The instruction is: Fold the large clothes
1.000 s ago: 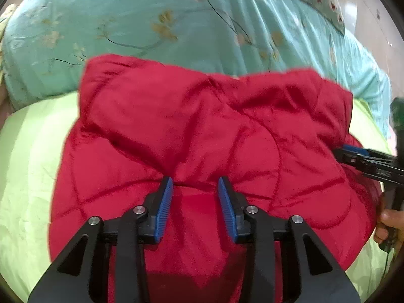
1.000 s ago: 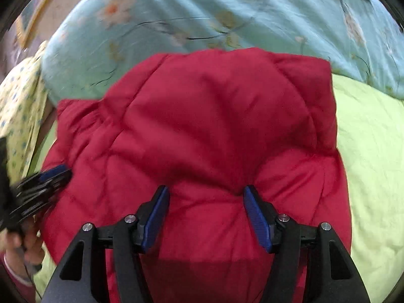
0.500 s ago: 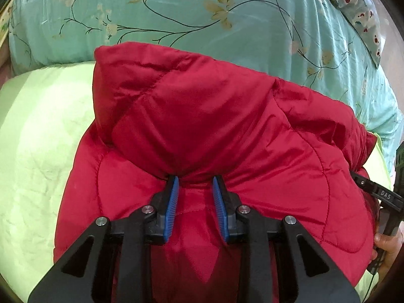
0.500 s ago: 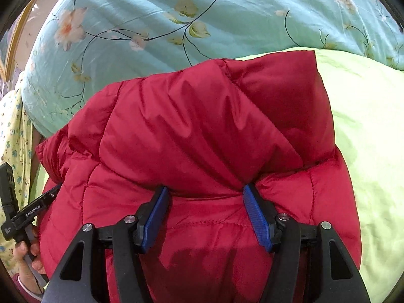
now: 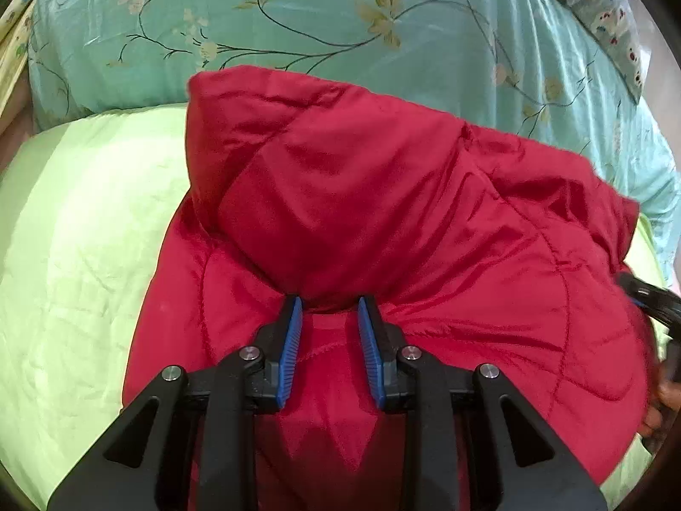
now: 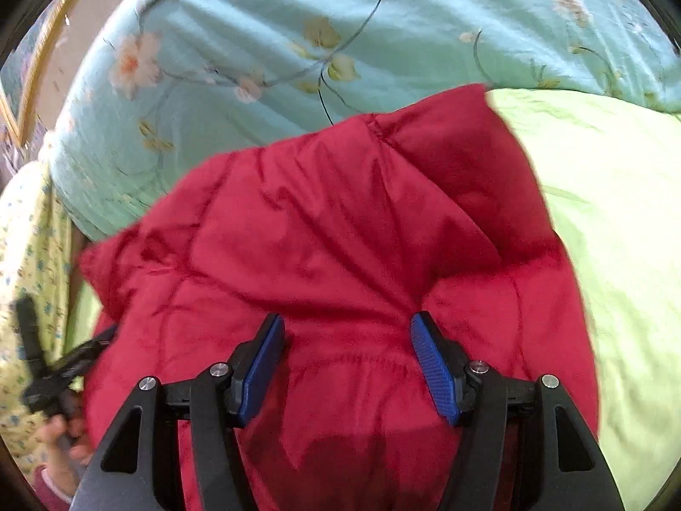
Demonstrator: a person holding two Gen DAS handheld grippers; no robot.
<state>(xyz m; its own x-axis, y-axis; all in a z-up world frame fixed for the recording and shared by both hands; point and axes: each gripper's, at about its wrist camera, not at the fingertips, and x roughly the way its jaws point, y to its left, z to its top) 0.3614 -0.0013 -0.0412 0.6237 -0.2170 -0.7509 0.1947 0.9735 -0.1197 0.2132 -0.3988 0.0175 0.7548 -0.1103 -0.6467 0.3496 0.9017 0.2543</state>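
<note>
A red quilted jacket (image 5: 383, 196) lies on a light green bed sheet (image 5: 76, 255), its upper layer doubled over the lower one. My left gripper (image 5: 330, 315) stands narrow, its blue pads pinching a bunched fold at the near edge of that layer. In the right wrist view the jacket (image 6: 319, 234) fills the middle. My right gripper (image 6: 347, 332) is shut wide on a thick gathered fold, with creases running to both pads. Each gripper shows at the edge of the other's view: the right gripper (image 5: 651, 302) and the left gripper (image 6: 64, 366).
A teal flowered duvet (image 5: 298, 12) is heaped just behind the jacket. A patterned pillow (image 5: 608, 12) lies at the far right. Yellow flowered cloth (image 6: 25, 255) hangs at the left edge. A hand (image 6: 64, 434) holds the left gripper's handle. Green sheet (image 6: 617, 213) spreads to the right.
My left jaws have narrowed onto the fold. Both grippers have shifted and rolled with the jacket, and its doubled-over layer now sits lower and closer to the duvet.
</note>
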